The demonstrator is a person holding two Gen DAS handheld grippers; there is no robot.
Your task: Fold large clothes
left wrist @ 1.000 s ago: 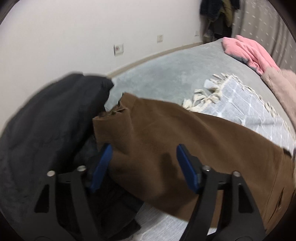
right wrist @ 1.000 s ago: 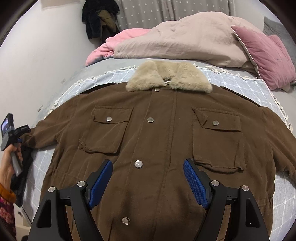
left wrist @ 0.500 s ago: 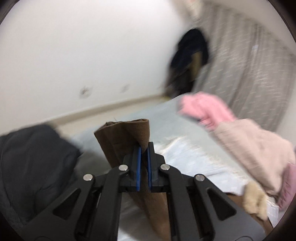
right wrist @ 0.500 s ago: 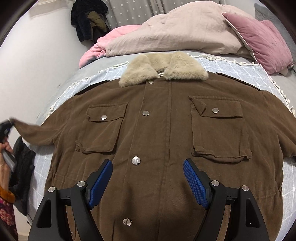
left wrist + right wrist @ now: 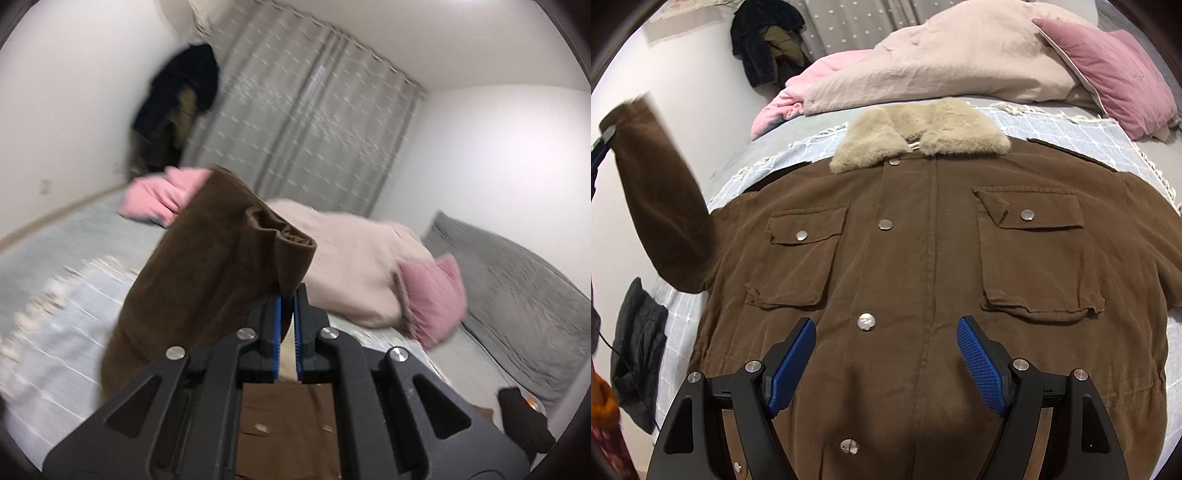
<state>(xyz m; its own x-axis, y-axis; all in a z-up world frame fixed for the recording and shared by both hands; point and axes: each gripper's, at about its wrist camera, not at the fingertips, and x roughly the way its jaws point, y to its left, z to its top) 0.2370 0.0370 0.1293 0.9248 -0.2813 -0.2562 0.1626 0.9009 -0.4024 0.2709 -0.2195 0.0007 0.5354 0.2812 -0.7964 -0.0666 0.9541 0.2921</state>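
A brown jacket (image 5: 923,266) with a beige fur collar (image 5: 919,133) lies face up on the bed, buttoned, two chest pockets showing. Its left sleeve (image 5: 661,206) is lifted off the bed at the far left of the right wrist view. In the left wrist view my left gripper (image 5: 287,299) is shut on that sleeve's cuff (image 5: 280,236), and the sleeve (image 5: 199,266) hangs down to the left. My right gripper (image 5: 886,332) hovers open over the jacket's lower front, nothing between its blue pads (image 5: 979,365).
A beige duvet (image 5: 942,62), pink blanket (image 5: 798,96) and pink pillow (image 5: 1115,70) are piled at the head of the bed. A dark garment (image 5: 635,350) hangs at the bed's left edge. A pale checked throw (image 5: 1071,129) lies under the jacket. Curtains (image 5: 303,125) and hanging dark clothes (image 5: 177,107) stand behind.
My left gripper closed on the sleeve cuff, then lifted it up and swung toward the head of the bed. The sleeve rose off the bed. The right gripper stayed nearly still.
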